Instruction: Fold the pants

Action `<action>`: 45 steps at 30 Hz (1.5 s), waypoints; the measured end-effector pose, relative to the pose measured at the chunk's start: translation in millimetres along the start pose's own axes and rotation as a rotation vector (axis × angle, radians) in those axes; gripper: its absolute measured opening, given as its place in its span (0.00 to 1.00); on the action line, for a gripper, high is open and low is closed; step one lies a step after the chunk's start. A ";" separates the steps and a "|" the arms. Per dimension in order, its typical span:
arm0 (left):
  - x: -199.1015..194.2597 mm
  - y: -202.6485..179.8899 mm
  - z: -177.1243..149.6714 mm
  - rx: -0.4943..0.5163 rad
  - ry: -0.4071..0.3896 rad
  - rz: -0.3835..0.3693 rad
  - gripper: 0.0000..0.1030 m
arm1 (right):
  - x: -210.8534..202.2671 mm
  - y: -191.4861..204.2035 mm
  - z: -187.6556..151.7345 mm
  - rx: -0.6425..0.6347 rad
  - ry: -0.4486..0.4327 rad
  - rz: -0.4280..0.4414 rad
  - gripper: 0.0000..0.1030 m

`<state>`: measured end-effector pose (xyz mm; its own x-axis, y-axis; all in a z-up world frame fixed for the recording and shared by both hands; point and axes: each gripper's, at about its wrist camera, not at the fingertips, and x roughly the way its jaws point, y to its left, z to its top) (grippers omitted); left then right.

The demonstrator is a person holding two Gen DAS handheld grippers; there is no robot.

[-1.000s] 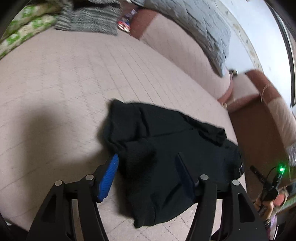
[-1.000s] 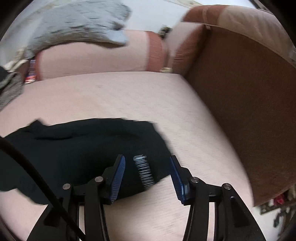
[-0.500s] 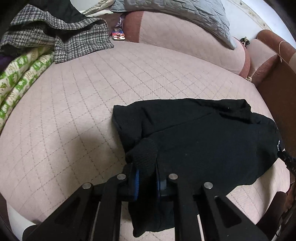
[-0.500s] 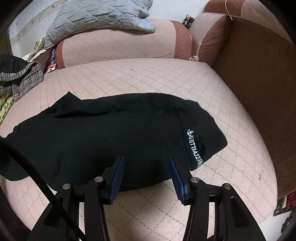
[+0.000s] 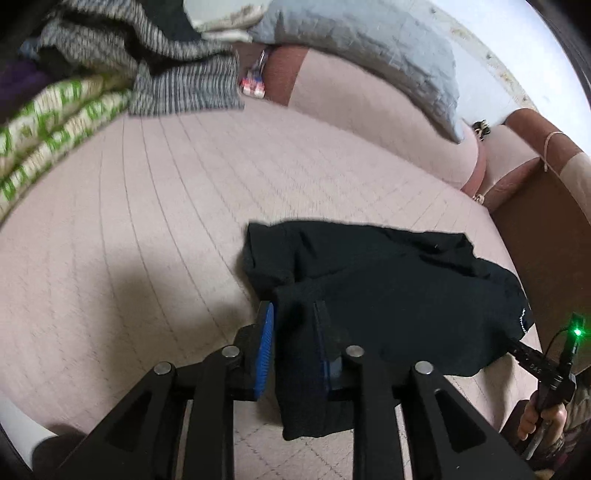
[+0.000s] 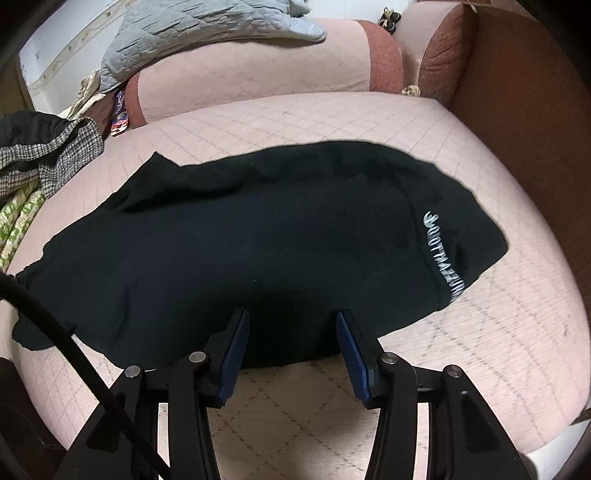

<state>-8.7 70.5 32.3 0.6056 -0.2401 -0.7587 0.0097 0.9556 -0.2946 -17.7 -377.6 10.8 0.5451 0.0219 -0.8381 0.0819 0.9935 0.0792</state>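
We're working on a pink quilted sofa seat [image 6: 332, 122] with a diamond stitch pattern, a pink and brown bolster [image 6: 258, 74] along the back and a brown armrest [image 6: 517, 110] off to the right side. A grey quilted blanket [image 6: 192, 29] is draped over the bolster, and there's a pile of other laundry at the left end: a houndstooth-looking garment [image 5: 177, 85] on top of something green-and-cream patterned [image 5: 55, 118].

The black pants [image 6: 258, 240] lie spread across the middle of the seat, already doubled up a bit, with white lettering [image 6: 441, 254] down the part nearest the armrest. The left end of the pants is bunched and rumpled in the left wrist view.

Our left gripper [image 5: 293, 321] has its blue-padded fingers [image 5: 266, 332] around a fold of the pants' near left edge. The fabric runs between them and hangs down toward the camera, but there's a visible gap, so they aren't pressed tight; whether they actually grip the cloth we can't tell. The frame is pretty blurry here too.

Our right gripper [image 6: 291, 325] sits at the near edge of the pants, around the middle, with its fingers [image 6: 236, 347] spread wide. The tips are over the black fabric, and nothing is pinched between them.

In the left wrist view our right hand [image 5: 543, 421] shows up at the lower right, wrapped around the other gripper's handle, with a green light [image 5: 577, 332] glowing on it.
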 end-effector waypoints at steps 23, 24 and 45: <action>-16.3 -69.6 33.4 0.169 -0.062 0.067 0.08 | 1.5 -0.7 -3.7 0.008 -0.014 0.008 0.55; -12.1 -72.4 43.7 0.186 -0.067 0.076 0.08 | 0.0 -0.8 -3.3 0.009 -0.015 0.009 0.55; 75.6 23.0 18.6 0.017 0.022 -0.012 0.12 | 46.7 120.6 122.1 -0.463 -0.105 -0.006 0.61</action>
<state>52.1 77.6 -21.1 0.5875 -0.2552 -0.7679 0.0306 0.9553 -0.2940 119.5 -270.4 47.2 0.6292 0.0288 -0.7767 -0.2828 0.9393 -0.1943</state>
